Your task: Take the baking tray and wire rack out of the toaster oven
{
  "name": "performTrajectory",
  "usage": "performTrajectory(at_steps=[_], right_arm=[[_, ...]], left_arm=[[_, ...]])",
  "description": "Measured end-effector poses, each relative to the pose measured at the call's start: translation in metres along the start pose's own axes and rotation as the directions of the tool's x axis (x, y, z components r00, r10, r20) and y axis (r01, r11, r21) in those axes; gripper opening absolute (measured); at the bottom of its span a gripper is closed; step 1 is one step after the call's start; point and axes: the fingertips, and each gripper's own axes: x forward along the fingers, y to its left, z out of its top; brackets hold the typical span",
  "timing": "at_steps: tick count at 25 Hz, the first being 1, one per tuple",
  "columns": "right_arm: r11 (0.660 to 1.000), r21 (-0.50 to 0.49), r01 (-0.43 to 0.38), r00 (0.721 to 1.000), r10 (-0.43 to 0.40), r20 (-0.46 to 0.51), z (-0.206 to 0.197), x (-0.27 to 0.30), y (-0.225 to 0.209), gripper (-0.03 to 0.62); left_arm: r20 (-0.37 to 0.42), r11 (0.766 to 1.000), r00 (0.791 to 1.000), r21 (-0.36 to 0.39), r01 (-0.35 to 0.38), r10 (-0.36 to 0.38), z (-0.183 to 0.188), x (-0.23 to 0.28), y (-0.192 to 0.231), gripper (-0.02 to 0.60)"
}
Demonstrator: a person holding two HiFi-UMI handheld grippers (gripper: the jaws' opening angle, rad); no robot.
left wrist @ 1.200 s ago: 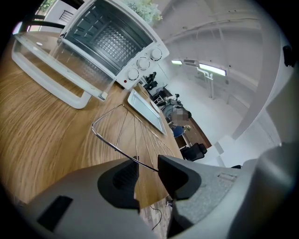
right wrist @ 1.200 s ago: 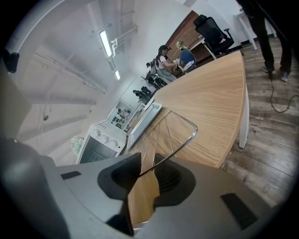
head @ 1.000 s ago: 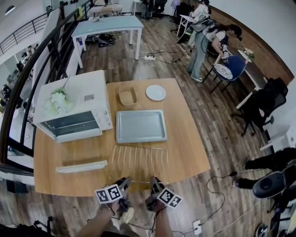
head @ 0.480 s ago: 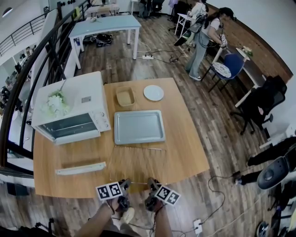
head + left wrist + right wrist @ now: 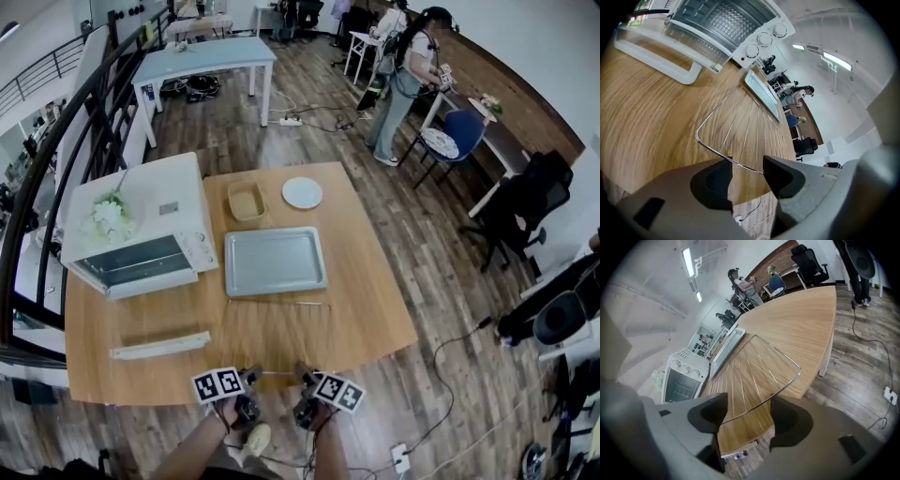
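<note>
The wire rack (image 5: 277,330) lies flat on the wooden table (image 5: 375,309), in front of the grey baking tray (image 5: 275,261). The white toaster oven (image 5: 141,246) stands at the left, its door folded down with the white handle (image 5: 159,345) nearest me. Both grippers hang at the table's front edge. My left gripper (image 5: 747,169) is opening, and the rack's (image 5: 750,126) near rod crosses the gap between its jaws without being pressed. My right gripper (image 5: 747,414) is also opening, wider, and the rack's (image 5: 750,376) near rod runs loose between its jaws.
A small tan dish (image 5: 246,200) and a white plate (image 5: 302,192) sit behind the tray. A dark railing (image 5: 56,159) runs along the left. A person (image 5: 398,80) stands far back by chairs, and cables trail on the floor at the right.
The rack's far side has sunk from a raised tilt to flat on the table. Both grippers have stayed at the front edge.
</note>
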Motion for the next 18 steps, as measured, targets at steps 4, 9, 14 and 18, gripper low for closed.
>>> performTrajectory(at_steps=[4,9,14,18], right_arm=[[1.0,0.007,0.016,1.0,-0.016,0.007,0.003,-0.008,-0.005,0.282],[0.999,0.032,0.023,0.999,-0.024,0.022,0.003,-0.015,-0.014,0.288],[0.999,0.046,0.021,0.999,-0.023,0.026,0.001,-0.021,-0.017,0.288],[0.999,0.044,0.016,0.999,-0.017,0.03,-0.001,-0.026,-0.017,0.288]], left_arm=[[-0.007,1.0,1.0,-0.008,-0.003,0.003,-0.002,-0.001,-0.001,0.193],[-0.006,1.0,1.0,-0.016,-0.004,0.004,-0.002,-0.002,0.002,0.193],[-0.01,1.0,1.0,-0.01,-0.001,0.001,-0.007,-0.006,0.0,0.195],[-0.002,1.0,1.0,0.001,0.001,-0.001,-0.009,-0.01,-0.001,0.195]])
